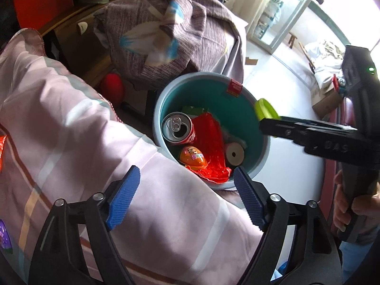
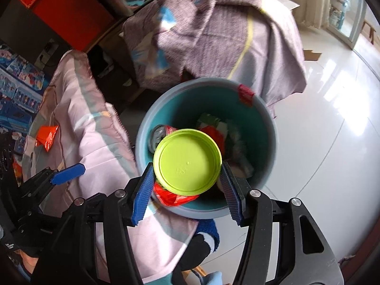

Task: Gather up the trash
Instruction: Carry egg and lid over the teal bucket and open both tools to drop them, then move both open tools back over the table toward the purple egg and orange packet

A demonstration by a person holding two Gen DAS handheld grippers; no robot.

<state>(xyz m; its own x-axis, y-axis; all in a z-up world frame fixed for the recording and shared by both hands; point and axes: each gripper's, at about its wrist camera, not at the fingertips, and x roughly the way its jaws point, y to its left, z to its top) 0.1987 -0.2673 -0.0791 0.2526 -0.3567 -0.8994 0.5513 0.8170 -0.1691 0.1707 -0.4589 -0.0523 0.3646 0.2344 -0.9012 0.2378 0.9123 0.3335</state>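
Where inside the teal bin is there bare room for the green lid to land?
The round teal plastic bin is crowded at its near-left side: opened soda can, red foil wrapper, orange egg capsule. Only the far-right wall below the lime-green plastic lid shows bare; the right gripper holds the lid.

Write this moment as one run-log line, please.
step: drop trash | right gripper: shut on green lid, above teal bin | left gripper: open, empty, over bedding | bin: soda can, red wrapper
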